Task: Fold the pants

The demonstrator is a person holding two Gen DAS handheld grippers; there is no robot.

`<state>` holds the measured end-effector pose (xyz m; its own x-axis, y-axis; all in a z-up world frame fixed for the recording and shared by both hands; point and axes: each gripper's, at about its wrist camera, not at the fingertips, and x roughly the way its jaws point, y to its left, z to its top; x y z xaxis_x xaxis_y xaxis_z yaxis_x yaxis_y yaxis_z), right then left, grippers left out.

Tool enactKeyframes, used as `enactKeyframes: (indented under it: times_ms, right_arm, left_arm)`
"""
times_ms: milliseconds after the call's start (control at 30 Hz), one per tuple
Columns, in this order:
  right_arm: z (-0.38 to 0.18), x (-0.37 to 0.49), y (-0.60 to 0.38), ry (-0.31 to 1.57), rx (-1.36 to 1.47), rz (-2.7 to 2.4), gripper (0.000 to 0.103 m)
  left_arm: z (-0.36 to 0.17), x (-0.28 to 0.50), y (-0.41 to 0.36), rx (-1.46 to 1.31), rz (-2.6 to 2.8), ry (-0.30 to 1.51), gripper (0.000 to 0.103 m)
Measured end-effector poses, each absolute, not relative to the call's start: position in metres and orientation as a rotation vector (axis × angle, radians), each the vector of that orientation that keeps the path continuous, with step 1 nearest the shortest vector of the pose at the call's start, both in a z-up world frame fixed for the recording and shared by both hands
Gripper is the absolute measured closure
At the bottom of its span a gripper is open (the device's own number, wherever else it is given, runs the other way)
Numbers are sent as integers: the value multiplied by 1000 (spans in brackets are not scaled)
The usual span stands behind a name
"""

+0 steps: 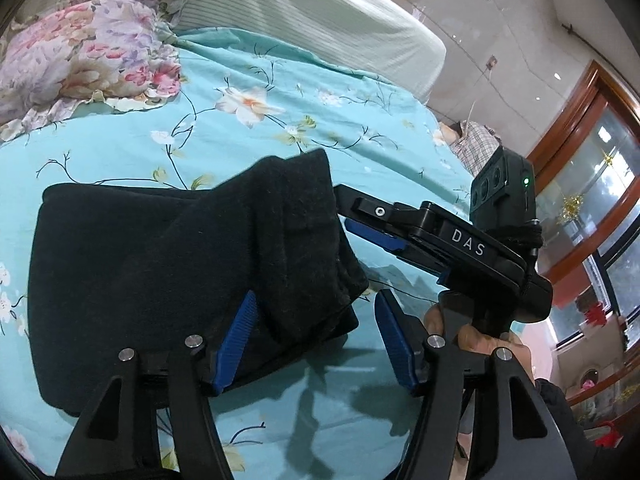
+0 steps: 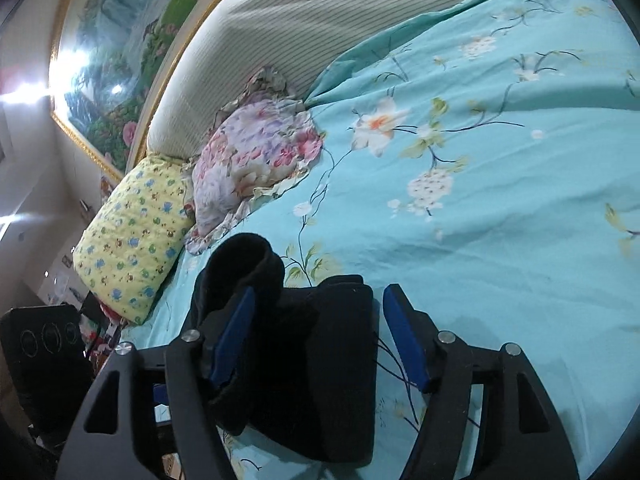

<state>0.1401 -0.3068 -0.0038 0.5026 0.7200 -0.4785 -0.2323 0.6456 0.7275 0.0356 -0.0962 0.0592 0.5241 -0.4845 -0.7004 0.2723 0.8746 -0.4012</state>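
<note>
Blue-padded left gripper (image 1: 316,340) stands open, folded black pants (image 1: 160,272) lying on the floral bedsheet (image 1: 280,120) between and left of its jaws; right gripper (image 2: 320,336), also open, straddles the bundle's opposite end

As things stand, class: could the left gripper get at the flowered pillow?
Probably not directly: the folded black pants lie between the open left gripper and the flowered pillow, which sits farther up the bed.

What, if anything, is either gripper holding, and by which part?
Nothing: the left gripper and right gripper stand open around the folded black pants, not pressing them.
</note>
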Motion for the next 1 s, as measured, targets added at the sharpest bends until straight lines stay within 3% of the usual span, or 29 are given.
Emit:
enactKeyframes:
  times_ms: [67,200,600,1000]
  right_arm:
    - [-4,138,-309,869,653,603,33]
    - [-1,134,-316,851,678,578,19]
    - [13,124,-300,851,649,596,16]
    - [23,113,-274,894,572,592,8]
  left_arm:
    - [61,33,-91,-268,-458,911,36]
    - [66,28,-81,-288,-453,899,35]
    - [68,27,-30,-365,-336,886,34]
    - [59,26,17,-449,-233,877,31]
